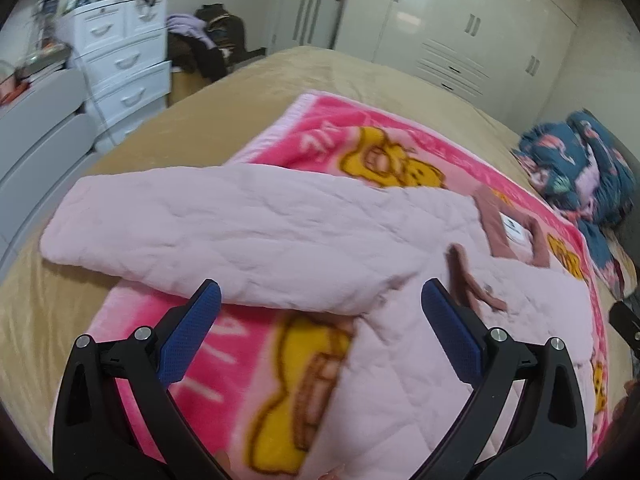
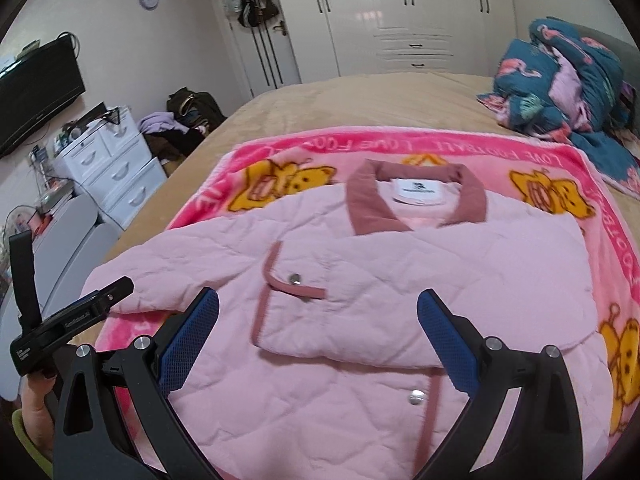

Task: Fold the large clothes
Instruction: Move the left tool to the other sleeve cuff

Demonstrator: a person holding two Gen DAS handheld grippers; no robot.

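A pale pink quilted jacket (image 2: 400,264) with a dusty-rose collar (image 2: 416,200) lies front up on a pink cartoon blanket (image 2: 552,168) on the bed. Its right side is folded in over the chest; its left sleeve (image 1: 224,232) sticks out to the left. My left gripper (image 1: 320,300) is open and empty, hovering just above the sleeve's near edge. It also shows in the right wrist view (image 2: 80,312) at the left. My right gripper (image 2: 318,304) is open and empty above the jacket's chest pocket (image 2: 296,308).
The bed has a tan cover (image 2: 360,96). A bundled teal flamingo quilt (image 2: 568,72) lies at the far right. A white drawer unit (image 2: 108,168) and a clothes pile (image 2: 180,120) stand to the left. White wardrobes (image 2: 400,12) line the far wall.
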